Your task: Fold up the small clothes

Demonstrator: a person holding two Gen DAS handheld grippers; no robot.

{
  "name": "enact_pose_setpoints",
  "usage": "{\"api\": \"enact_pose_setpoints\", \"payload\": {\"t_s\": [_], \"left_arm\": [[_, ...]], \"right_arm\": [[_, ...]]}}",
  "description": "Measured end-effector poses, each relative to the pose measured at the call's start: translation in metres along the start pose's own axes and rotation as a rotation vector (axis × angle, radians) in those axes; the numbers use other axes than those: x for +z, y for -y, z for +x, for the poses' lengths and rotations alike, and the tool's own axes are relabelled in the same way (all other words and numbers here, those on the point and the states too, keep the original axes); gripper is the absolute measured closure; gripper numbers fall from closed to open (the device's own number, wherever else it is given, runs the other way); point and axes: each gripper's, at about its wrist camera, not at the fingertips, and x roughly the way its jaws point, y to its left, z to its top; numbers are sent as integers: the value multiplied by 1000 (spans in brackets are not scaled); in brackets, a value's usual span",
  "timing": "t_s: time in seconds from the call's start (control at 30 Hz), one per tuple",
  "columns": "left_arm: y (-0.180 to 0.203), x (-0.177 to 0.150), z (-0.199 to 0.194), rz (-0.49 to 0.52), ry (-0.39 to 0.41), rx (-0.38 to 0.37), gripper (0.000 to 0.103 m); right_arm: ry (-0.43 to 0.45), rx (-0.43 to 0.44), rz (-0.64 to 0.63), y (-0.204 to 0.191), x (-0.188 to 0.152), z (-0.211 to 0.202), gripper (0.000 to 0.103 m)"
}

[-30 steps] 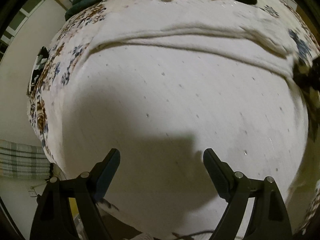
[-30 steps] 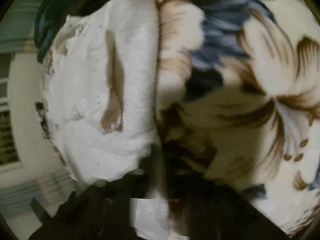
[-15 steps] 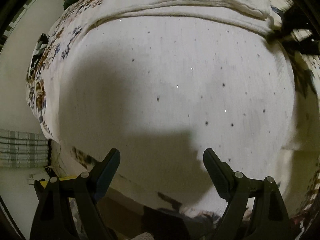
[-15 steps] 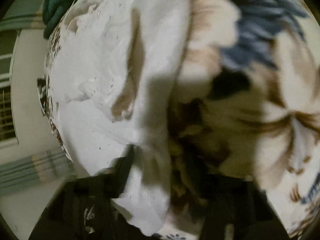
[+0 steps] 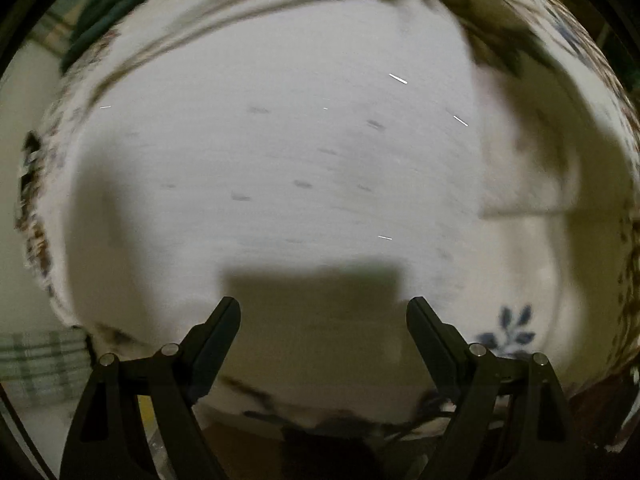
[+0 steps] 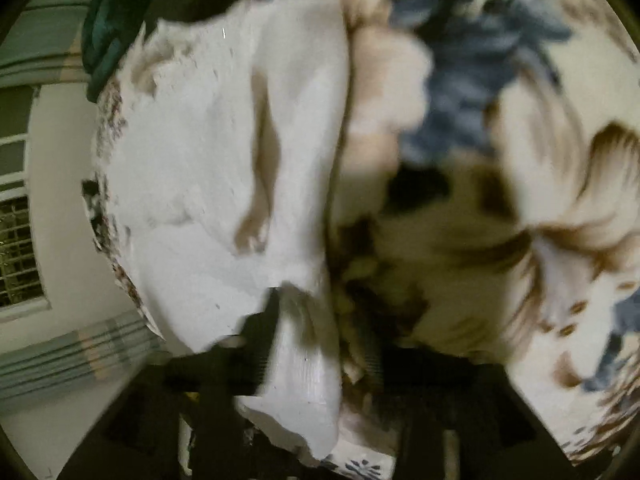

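Note:
A white knit garment [image 5: 280, 152] with small dark flecks lies spread on a flowered bedspread [image 5: 516, 332]. My left gripper [image 5: 323, 312] hangs open and empty just above the garment's near part, its shadow on the cloth. In the right wrist view the same white garment [image 6: 208, 168] lies bunched at the left, and my right gripper [image 6: 316, 320] is shut on its near edge, a flap of white cloth [image 6: 304, 392] hanging between the fingers. The right view is blurred.
A dark green cloth [image 6: 108, 36] lies at the far edge of the bed. The bed's left edge drops to a pale floor [image 5: 20, 120] with a striped mat [image 5: 36, 360]. A window grille [image 6: 16, 252] shows at the left.
The left gripper has drawn back and swung, the view now smeared by motion, and more bedspread shows at the right. The right gripper has closed on the garment's edge and lifted it slightly.

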Motion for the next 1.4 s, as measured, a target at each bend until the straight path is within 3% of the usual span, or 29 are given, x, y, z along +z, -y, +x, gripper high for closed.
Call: {"api": "enact_pose_setpoints", "payload": {"t_s": [0.07,0.13,0.17,0.23,0.27,0.37,0.53,0.57,0.6,0.63,0.87,1.07,1.2,1.4], "left_arm": [[17,1,10,46,-5,-15,20],[24,4,12,66,18,-25,27],[27,7,11,73,38,-44,36],[29,13,10,83,57,-60,63],[31,15,8,93,66,-46,82],[27,19,-1,83,77,-42,99],[2,20,-36,17,124,-71,101],[-5,19,-47,6,140,-76,101],[-8,19,-54,2,148,-76,101],[-14,18,-64,-3,160,-74,101],[-66,13,-104,-89,195,-75,101],[-138,13,-125,-249,205,-99,101],[-197,10,-127,-366,212,-119,101],[-296,-8,-97,-571,185,-205,101]], "right_arm": [[9,35,37,14,12,-12,47],[20,68,65,27,25,-22,42],[21,92,74,32,34,-23,41],[18,131,104,41,52,-22,40],[13,154,114,48,60,-22,40],[7,218,119,41,80,-7,40],[-10,268,111,3,107,29,42],[-12,256,95,-4,110,32,49],[-8,214,74,-10,112,32,76],[-7,180,61,-22,112,37,84],[25,102,42,-59,104,1,88],[67,67,-24,-136,104,-29,89],[73,17,-74,-218,112,-23,89],[53,-91,-163,-362,132,52,89]]}}
